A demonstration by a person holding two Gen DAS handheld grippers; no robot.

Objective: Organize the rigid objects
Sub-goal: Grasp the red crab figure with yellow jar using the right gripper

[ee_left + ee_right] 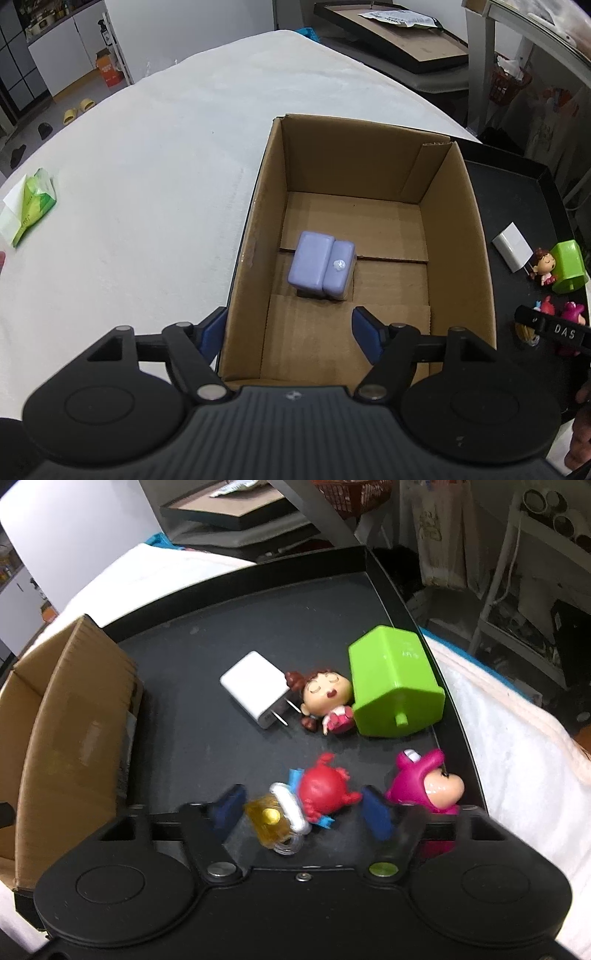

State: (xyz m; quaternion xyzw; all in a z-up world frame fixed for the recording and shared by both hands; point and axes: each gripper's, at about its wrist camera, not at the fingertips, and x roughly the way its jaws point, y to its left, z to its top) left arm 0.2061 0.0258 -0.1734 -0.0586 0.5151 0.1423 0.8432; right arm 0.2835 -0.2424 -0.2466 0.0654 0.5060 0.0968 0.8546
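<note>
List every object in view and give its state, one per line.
Cardboard box: open, holds the purple block.
Purple block: resting on the box floor.
Left gripper: open, over the box.
Right gripper: open, around the red figure.
Red figure: lying on the black tray.
Green house: tipped over.
White charger: lying flat.

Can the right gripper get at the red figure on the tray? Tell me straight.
Probably yes. The right gripper is open and the red figure lies between its fingers on the black tray. The amber mug toy beside it and the pink figure crowd the sides, so it may catch the mug too.
</note>
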